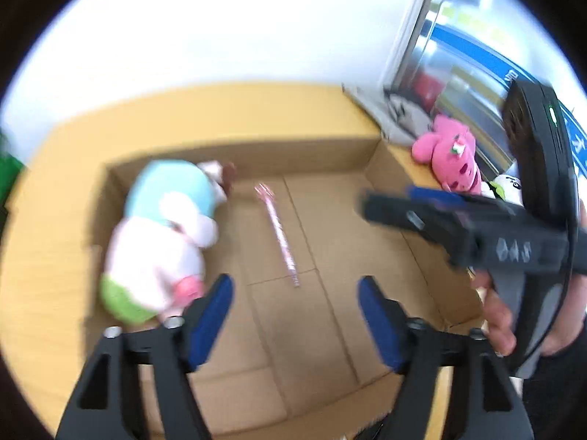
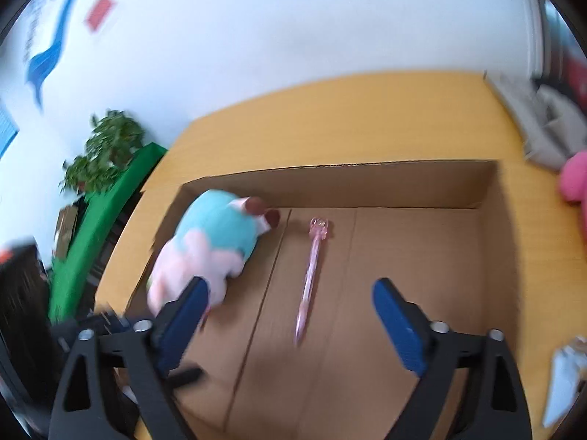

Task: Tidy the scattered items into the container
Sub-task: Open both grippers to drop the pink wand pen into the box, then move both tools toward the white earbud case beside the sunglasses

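An open cardboard box (image 1: 323,154) (image 2: 367,178) sits on the yellow table. Inside lie a pastel plush toy (image 1: 161,234) (image 2: 209,253) at the left and a pink pen (image 1: 280,234) (image 2: 310,278) in the middle. My left gripper (image 1: 295,315) is open and empty above the box's near part. My right gripper (image 2: 290,326) is open and empty over the box; its body also shows in the left wrist view (image 1: 477,227) at the right. A pink plush (image 1: 451,154) (image 2: 574,179) lies on the table right of the box.
A white plush with black marks (image 1: 508,185) lies beside the pink one. A grey box (image 2: 543,132) stands at the table's far right. A potted plant (image 2: 104,146) and a green board (image 2: 102,234) are left of the table. A pale object (image 2: 565,377) lies at the near right.
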A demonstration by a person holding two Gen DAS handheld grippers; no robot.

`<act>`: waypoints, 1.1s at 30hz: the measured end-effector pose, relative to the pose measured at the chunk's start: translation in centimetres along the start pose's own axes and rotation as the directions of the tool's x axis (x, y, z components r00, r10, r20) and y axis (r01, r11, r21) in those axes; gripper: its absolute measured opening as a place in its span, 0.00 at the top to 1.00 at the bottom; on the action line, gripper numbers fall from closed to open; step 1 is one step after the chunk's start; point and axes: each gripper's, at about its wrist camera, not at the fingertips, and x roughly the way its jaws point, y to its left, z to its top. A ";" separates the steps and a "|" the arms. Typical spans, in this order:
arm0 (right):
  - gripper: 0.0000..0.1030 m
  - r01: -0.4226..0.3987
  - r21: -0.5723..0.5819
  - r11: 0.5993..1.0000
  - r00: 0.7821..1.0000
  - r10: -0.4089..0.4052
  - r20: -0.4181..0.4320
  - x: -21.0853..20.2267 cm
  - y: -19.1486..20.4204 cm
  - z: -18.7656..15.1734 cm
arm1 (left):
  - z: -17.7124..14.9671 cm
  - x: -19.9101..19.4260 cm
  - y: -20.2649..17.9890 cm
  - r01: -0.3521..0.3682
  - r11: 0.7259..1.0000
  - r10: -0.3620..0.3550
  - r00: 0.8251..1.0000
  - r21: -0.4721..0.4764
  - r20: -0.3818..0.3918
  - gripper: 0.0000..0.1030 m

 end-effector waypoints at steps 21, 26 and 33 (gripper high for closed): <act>0.00 0.301 -0.162 0.940 0.932 -0.254 0.260 -15.0 7.3 -14.0 | -9.9 -11.0 -3.4 -0.097 0.991 0.115 0.966 -0.087 0.233 0.24; 0.00 0.299 -0.169 0.939 0.936 -0.253 0.246 -14.6 7.5 -14.7 | -10.3 -11.0 -3.5 -0.091 0.992 0.109 0.967 -0.088 0.230 0.24; 0.00 0.291 -0.165 0.942 0.941 -0.251 0.228 -13.9 7.0 -14.9 | -11.0 -10.0 -3.5 -0.077 0.993 0.093 0.976 -0.088 0.199 0.24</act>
